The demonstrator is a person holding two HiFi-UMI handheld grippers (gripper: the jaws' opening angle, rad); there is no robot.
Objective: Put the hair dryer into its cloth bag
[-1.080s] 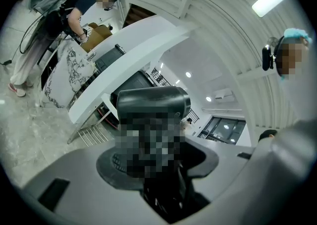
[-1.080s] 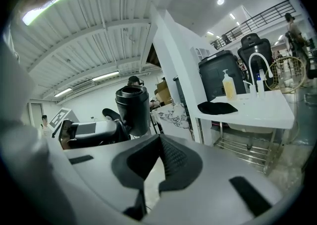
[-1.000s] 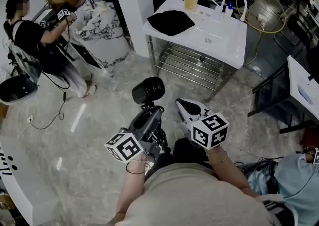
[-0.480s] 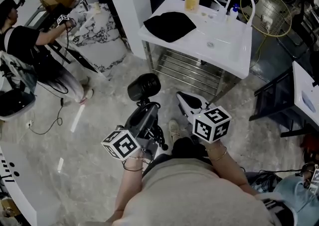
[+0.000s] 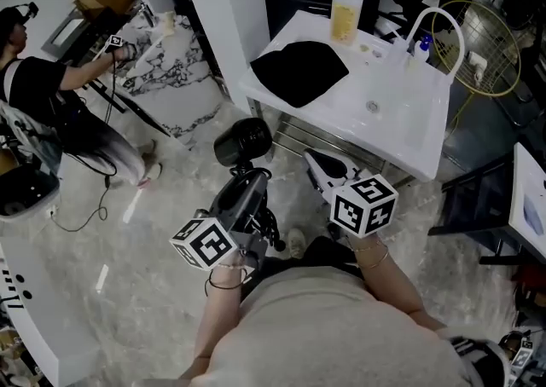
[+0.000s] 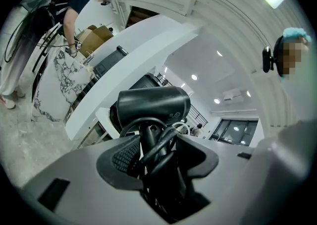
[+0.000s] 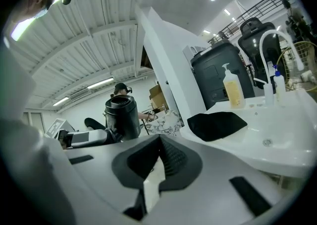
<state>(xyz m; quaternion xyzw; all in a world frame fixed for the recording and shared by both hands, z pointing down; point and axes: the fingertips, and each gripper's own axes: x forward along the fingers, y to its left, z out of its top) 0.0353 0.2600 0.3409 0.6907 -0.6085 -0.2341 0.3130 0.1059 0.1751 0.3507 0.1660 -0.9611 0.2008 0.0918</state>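
My left gripper [image 5: 246,179] [image 6: 156,152] is shut on the black hair dryer [image 5: 243,141] [image 6: 153,106] by its handle, with the coiled cord pinched between the jaws; the barrel stands above them. The dryer [image 7: 122,116] also shows at the left in the right gripper view. My right gripper [image 5: 317,169] [image 7: 159,158] is shut with nothing in it, just right of the dryer. The black cloth bag [image 5: 299,71] [image 7: 217,125] lies flat on the left part of the white sink counter [image 5: 341,112], ahead of both grippers.
A soap pump bottle [image 5: 345,12], a curved white faucet [image 5: 435,27] and a basin drain [image 5: 372,106] are on the counter. A metal rack [image 5: 290,134] sits under it. A person [image 5: 60,112] works at a marble stand at left. A wire fan [image 5: 486,49] stands behind right.
Both grippers, with the dryer, have come closer to the sink counter; the counter and bag now lie nearer in the head view. The jaws are unchanged.
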